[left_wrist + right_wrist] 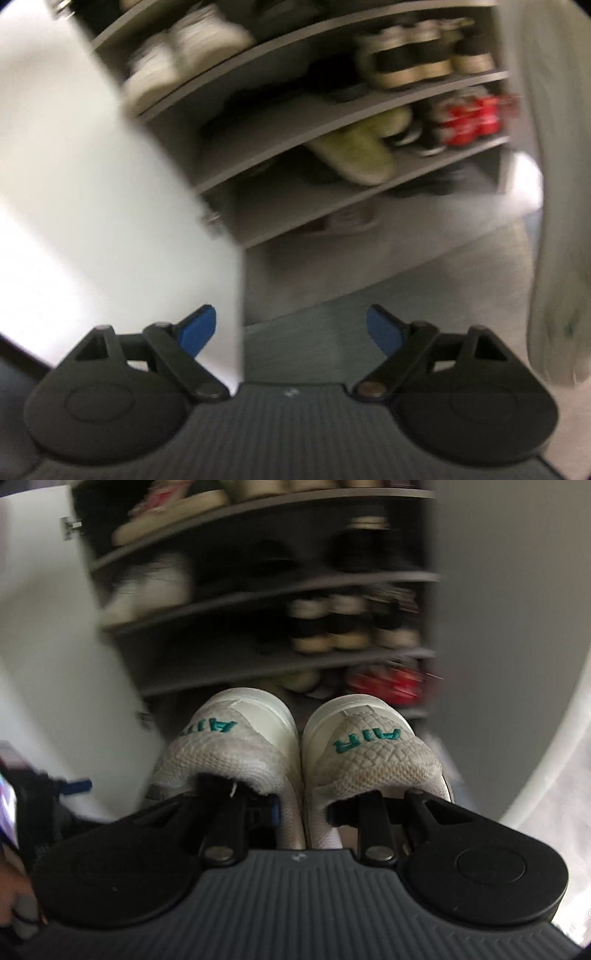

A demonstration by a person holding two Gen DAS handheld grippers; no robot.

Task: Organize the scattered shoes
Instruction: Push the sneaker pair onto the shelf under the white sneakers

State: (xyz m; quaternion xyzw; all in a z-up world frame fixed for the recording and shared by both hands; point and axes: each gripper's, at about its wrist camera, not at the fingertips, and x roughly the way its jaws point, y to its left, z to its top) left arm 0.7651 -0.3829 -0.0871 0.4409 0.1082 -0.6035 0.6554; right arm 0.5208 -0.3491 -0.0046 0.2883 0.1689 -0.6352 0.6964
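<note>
A pair of white sneakers with teal "AIR" on the heels fills the middle of the right wrist view, the left shoe (229, 746) and the right shoe (373, 746) side by side, heels toward the camera. My right gripper (304, 812) has one finger inside each shoe and is shut on their two inner walls, holding the pair before the open shoe cabinet (258, 587). My left gripper (291, 328) is open with nothing between its blue pads (197, 330), facing the cabinet's lower shelves (332, 122). A blurred white shape with a touch of green (554, 295) hangs at that view's right edge.
The cabinet's white door (92, 184) stands open on the left. Shelves hold white sneakers (192, 40), beige-and-black shoes (417, 51), yellow-green slippers (354, 155) and red shoes (469, 114). Grey floor (369, 295) lies below. A hand (22, 915) shows at the lower left.
</note>
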